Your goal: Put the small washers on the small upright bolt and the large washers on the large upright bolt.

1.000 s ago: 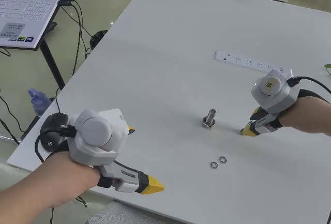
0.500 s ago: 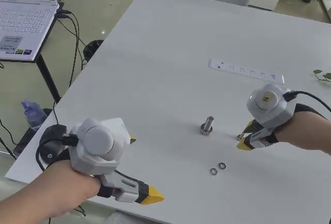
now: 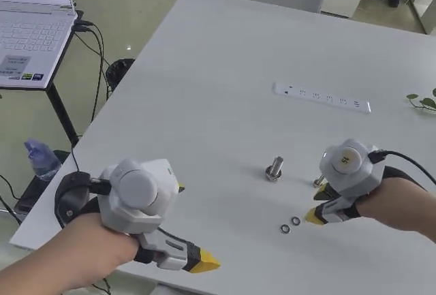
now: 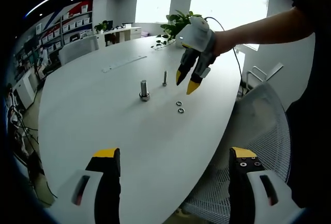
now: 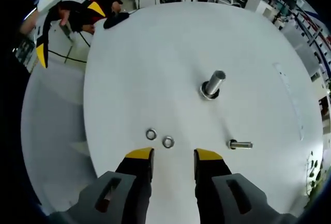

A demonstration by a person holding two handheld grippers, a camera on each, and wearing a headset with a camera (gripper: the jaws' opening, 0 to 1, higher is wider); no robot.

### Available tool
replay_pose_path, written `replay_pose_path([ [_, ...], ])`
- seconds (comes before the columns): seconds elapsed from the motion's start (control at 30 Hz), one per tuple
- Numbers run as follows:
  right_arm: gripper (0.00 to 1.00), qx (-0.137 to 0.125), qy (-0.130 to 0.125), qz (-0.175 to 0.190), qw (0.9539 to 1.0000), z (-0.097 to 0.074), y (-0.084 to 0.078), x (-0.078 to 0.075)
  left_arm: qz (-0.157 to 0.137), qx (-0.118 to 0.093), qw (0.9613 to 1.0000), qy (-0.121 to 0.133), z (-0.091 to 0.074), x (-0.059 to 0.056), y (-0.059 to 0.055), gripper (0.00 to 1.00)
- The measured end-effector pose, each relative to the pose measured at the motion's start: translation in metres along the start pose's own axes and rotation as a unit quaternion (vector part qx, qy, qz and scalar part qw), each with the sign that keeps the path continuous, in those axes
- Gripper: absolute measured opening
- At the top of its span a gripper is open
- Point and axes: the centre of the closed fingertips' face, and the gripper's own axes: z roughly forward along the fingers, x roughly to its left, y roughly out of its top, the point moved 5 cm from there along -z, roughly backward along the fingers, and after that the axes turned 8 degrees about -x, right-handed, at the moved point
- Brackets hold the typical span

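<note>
Brought the yellow-tipped right gripper (image 3: 315,216) down from beside the thin upright steel bolt (image 3: 317,181) to just right of two small silver ring washers (image 3: 295,221) at lower centre, with jaws slightly parted and empty; looks set for a first pickup

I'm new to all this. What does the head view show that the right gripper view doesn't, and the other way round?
Head view's own: a laptop beside the white table, a water bottle below it, and the right gripper from outside, held in a hand.
Right gripper view's own: the gap between that gripper's open jaws, and the small bolt in full; the head view has it partly behind the gripper.
Shared: the large bolt standing upright, two washers lying side by side, and the left gripper.
</note>
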Motion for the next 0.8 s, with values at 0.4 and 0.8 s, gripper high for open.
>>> replay_pose_path([
  [0.4,0.33,0.011,0.001,0.002,0.9999,0.022,-0.007,0.002,0.001,-0.002,1.0000,0.003,-0.005,-0.001,0.002,0.85],
  [0.8,0.32,0.017,-0.007,0.023,0.9996,0.038,-0.013,0.004,0.008,0.001,0.9999,-0.011,-0.003,-0.006,0.002,0.84],
])
